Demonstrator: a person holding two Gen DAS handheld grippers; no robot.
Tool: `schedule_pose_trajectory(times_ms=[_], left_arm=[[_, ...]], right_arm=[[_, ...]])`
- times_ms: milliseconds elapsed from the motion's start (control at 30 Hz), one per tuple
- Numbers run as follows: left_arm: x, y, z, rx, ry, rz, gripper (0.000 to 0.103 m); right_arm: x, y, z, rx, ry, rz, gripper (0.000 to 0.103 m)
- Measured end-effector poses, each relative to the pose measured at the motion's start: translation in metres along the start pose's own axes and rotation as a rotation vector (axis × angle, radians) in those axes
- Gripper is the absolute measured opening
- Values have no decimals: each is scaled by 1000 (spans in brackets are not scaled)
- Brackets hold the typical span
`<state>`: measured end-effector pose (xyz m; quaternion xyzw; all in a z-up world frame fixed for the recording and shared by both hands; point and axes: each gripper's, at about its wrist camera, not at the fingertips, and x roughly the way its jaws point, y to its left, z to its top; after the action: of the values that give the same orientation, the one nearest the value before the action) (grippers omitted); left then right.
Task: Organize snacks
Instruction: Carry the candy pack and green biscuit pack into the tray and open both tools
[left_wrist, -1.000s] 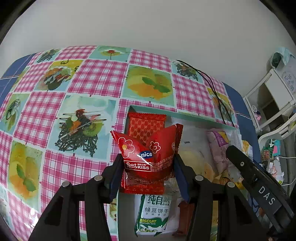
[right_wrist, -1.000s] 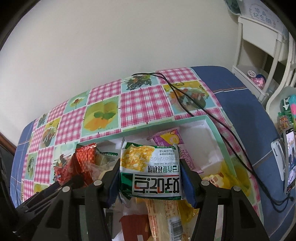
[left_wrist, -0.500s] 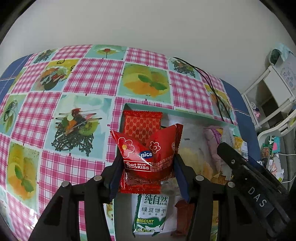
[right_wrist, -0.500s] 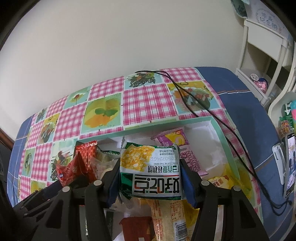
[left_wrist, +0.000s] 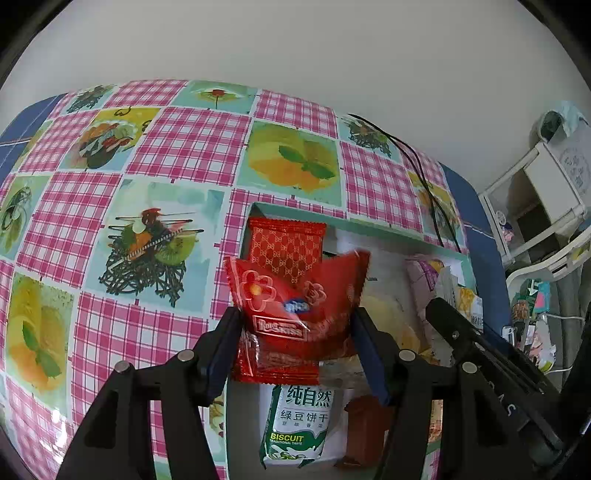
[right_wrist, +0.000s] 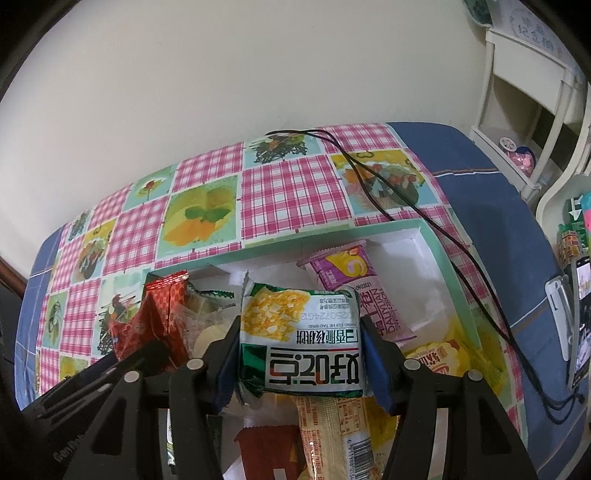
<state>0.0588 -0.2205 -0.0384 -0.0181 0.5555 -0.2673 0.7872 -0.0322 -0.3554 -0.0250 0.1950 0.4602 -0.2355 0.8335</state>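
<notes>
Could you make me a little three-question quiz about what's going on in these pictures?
1. True or false: each gripper has a snack packet between its fingers.
2. Which colour is the packet at the left gripper? A) purple B) red C) blue
3. What do the snacks lie in, and what runs across the tablecloth behind it?

Key
1. True. The right gripper has the green and white packet between its fingers, and the left has the red packet; both grippers are opening.
2. B.
3. A shallow box with a pale green rim; a black cable runs behind it.
</notes>
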Motion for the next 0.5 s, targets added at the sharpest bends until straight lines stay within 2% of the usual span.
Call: schedule_pose_trajectory(times_ms=[133,233,500], left_arm=[[-5,2,5,-26,2,-37,67],[-11,1,7,-27,-4,-50,67],[-33,1,17,-28,-34,-49,67]], right_arm=[[-2,0,1,2,-5,1,64],[-8,0,3,1,-19,1,64],[-26,1,10,-7,-49,-4,65]])
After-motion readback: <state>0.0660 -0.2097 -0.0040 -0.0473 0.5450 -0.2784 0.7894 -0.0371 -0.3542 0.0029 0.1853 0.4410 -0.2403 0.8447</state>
